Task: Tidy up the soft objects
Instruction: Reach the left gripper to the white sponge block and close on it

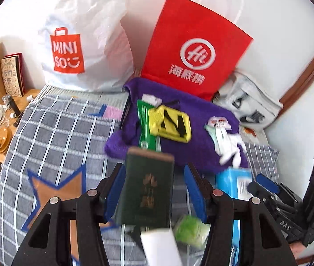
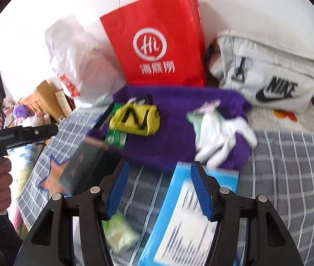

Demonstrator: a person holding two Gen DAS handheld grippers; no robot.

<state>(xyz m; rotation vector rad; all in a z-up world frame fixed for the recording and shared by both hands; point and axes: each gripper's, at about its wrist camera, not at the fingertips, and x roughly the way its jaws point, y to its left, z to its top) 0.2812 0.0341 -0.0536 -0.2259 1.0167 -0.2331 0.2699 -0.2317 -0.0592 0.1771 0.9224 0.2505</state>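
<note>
Two grippers over a cluttered bed

The left gripper [image 1: 154, 190] clamps a dark green box [image 1: 146, 190]; the right gripper [image 2: 159, 190] stands parted and empty over the blue box [image 2: 185, 217], near the purple cloth [image 2: 179, 122].

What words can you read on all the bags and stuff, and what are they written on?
"MINISO": white plastic bag.
"Hi" above Chinese characters, too blurred to read for certain: red paper bag.
"NIKE": white pouch.
"DAS": the other tool's black body.
Gold characters on the dark green book: blurred.
Print on the blue box: blurred.
</note>
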